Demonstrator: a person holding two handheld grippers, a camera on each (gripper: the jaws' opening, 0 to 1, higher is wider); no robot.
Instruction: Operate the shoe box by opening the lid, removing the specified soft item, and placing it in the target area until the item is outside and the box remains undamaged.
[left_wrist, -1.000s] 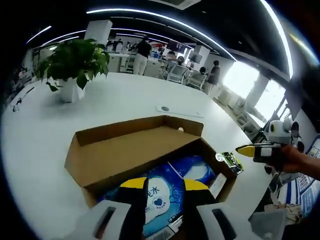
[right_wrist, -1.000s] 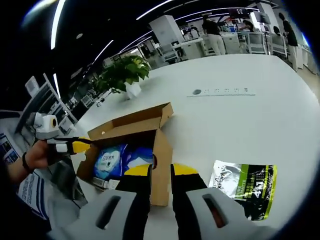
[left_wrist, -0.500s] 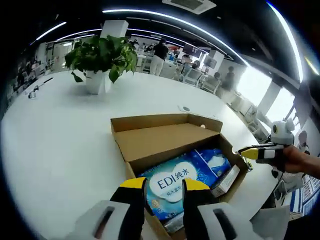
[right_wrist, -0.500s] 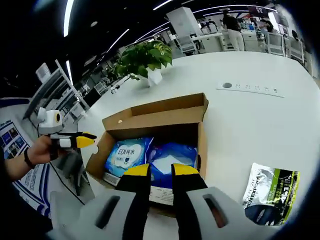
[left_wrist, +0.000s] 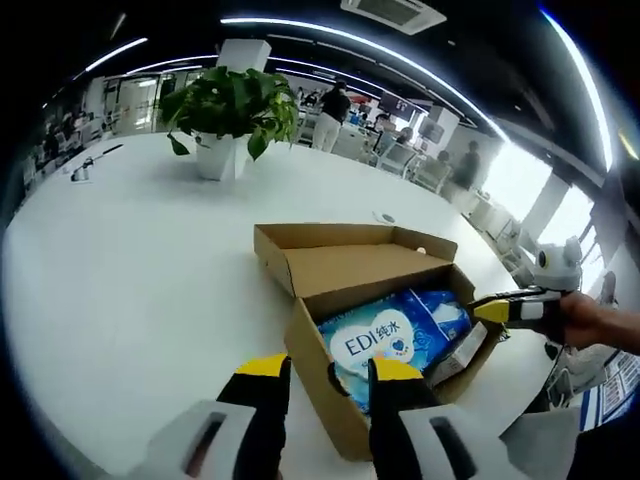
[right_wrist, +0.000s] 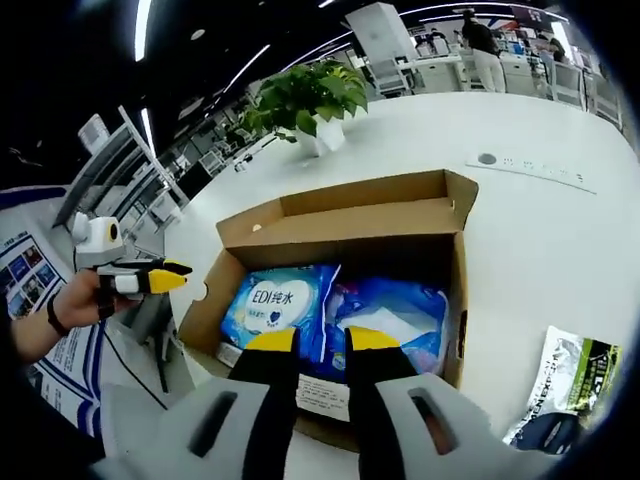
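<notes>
Open shoe box (left_wrist: 352, 300) on a white counter (left_wrist: 130, 260), its lid folded back on the side away from both grippers. In the left gripper view, the left gripper (left_wrist: 320, 372) sits just short of the box's near corner, its yellow-tipped jaws set a narrow gap apart and holding nothing. Directly beyond the jaw tips, inside the box, lies a blue-and-white soft pack (left_wrist: 375, 340) printed "EDI"; a second blue soft pack (left_wrist: 440, 312) lies beside it, further to the right. The right gripper (left_wrist: 500, 308), held in a hand (left_wrist: 592, 322), enters from the right, near the box's far right corner.

In the right gripper view, the right gripper (right_wrist: 322, 340) hangs over the near wall of the shoe box (right_wrist: 350, 215), jaws narrowly parted and empty. The "EDI" pack (right_wrist: 280, 305) lies just ahead and left of the jaw tips, the second blue pack (right_wrist: 395, 320) just ahead and right. The left gripper (right_wrist: 145, 277) appears at left, beside the box. A green-and-silver pouch (right_wrist: 570, 385) lies on the counter (right_wrist: 540, 230) right of the gripper, apart from the box. A potted plant (right_wrist: 310, 100) stands well beyond the box.
</notes>
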